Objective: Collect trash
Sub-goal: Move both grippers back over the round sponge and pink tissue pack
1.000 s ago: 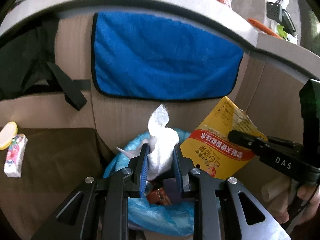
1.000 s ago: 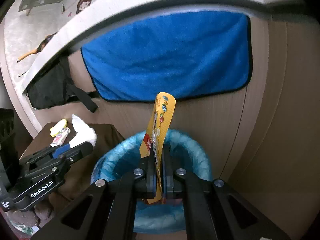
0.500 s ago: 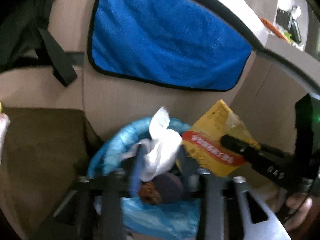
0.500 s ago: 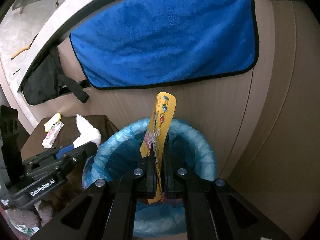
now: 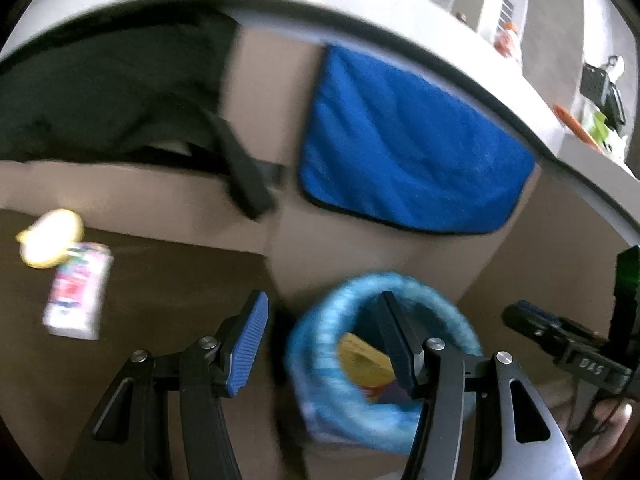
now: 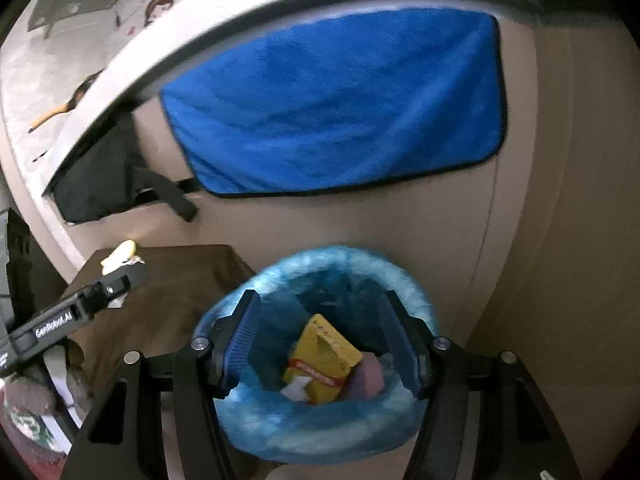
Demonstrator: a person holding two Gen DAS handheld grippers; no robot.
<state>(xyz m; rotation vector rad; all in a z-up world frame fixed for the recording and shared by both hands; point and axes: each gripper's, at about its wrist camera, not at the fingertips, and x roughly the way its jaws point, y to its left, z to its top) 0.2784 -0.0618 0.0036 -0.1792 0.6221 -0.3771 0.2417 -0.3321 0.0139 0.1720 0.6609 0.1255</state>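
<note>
Both tools have released their loads since the earlier frames. Left wrist view: the left tool (image 5: 320, 336) is opening, nothing between its jaws; a pink-and-white packet (image 5: 78, 290) lies near the brown worktop's (image 5: 168, 280) left edge. Right wrist view: the right tool (image 6: 320, 336) is opening, empty; the yellow package (image 6: 322, 360) lies inside the blue-lined bin (image 6: 340, 260).
</note>
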